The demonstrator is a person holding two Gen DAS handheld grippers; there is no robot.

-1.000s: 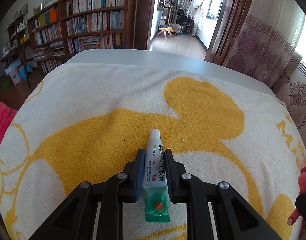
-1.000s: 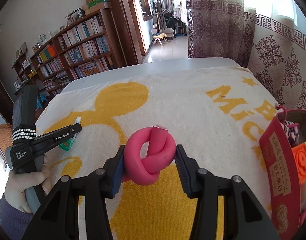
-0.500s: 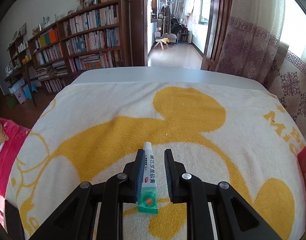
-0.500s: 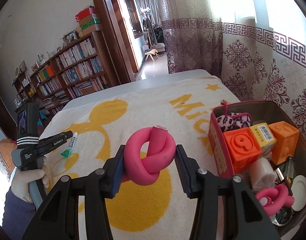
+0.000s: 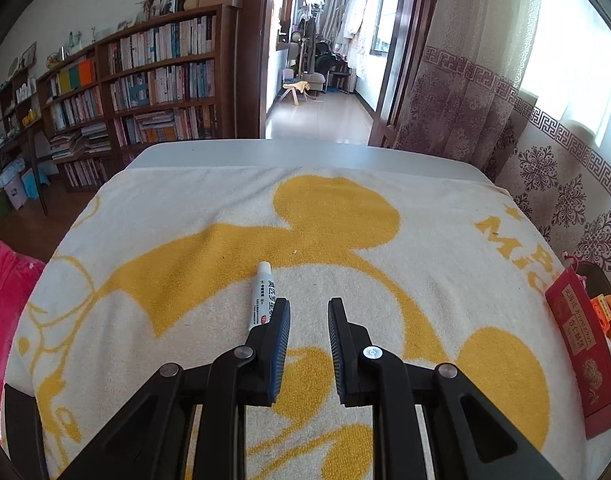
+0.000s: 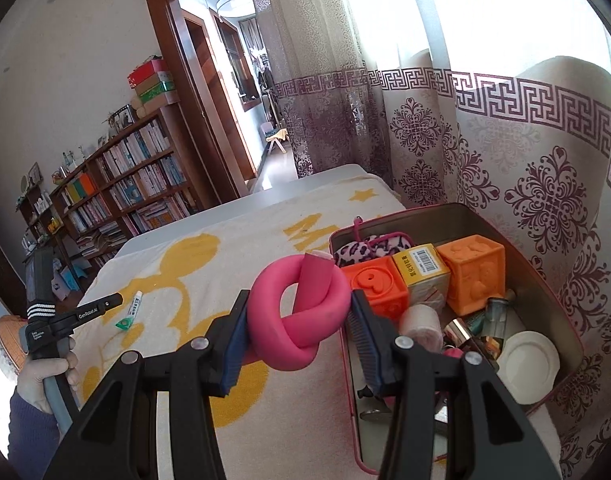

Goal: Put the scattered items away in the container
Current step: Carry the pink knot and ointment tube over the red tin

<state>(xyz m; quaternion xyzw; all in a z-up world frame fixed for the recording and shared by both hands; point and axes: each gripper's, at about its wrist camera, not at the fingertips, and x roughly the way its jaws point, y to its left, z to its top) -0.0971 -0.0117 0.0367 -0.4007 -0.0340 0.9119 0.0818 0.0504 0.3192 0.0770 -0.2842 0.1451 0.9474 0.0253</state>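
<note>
Two tongs show: the right tongs (image 6: 299, 320) clamp a knotted pink foam tube (image 6: 301, 312) just left of the red-rimmed metal tin (image 6: 545, 280); the empty left tongs (image 5: 308, 344) stand narrow, a small white ointment tube (image 5: 261, 298) lying just ahead-left on the yellow-patterned towel (image 5: 185, 220).

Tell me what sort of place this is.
Most likely a lived-in home, a study or living room. Tall wooden bookshelves packed with books line the wall, patterned purple curtains cover a bright window, and a yellow-and-white cartoon towel covers the table.
</note>
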